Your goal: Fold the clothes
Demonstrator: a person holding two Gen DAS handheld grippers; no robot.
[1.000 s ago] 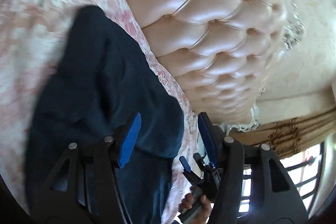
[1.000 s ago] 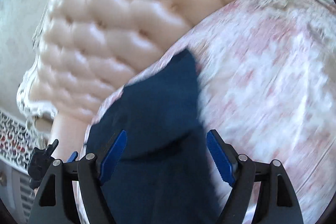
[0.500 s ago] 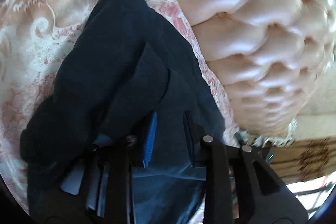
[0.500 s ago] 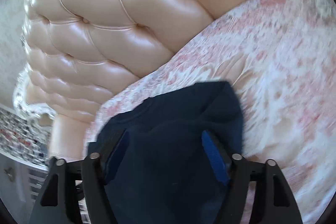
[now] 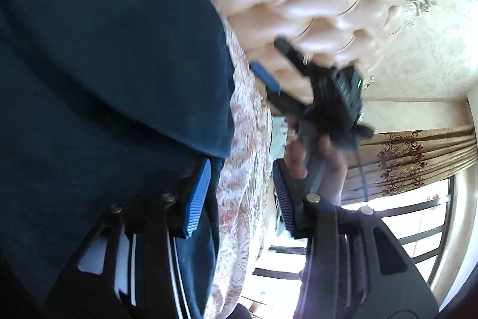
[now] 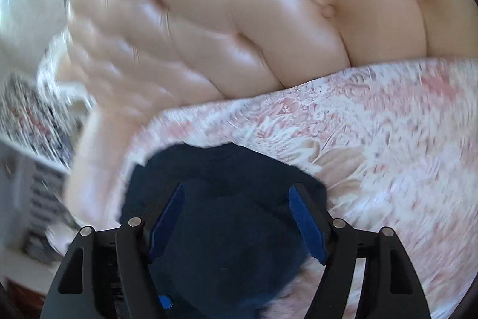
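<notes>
my bed [image 6: 373, 139], under its pink floral cover, carries everything, and the tufted headboard [image 6: 254, 20] stands along its far edge. the dark blue garment [image 5: 104, 50] lies bunched on the cover near that edge, close to the corner where the cover drops off; it looks part folded, one thick layer lapped over another, with a rounded lump facing the headboard. in my left wrist view its hem runs down beside a strip of bare cover.

my right gripper [image 6: 236, 217] hangs over the garment's headboard end, fingers spread wide with cloth between them but nothing pinched. my left gripper [image 5: 239, 193] is spread too, one blue pad against the garment's edge and the other out over the cover, holding nothing. the right gripper also shows in the left view, blurred, above the bed's side.

i judge the step in hand is taking a fresh hold for the next fold. to do it well i should come down on an edge, not the middle of the lump, so the pads catch all the layers at once and none slides loose. both grips should sit on the same edge, well apart, so the cloth lifts flat and the fold line lands straight. i should keep the lift low, since the garment lies near the bed's corner and could slip off.
</notes>
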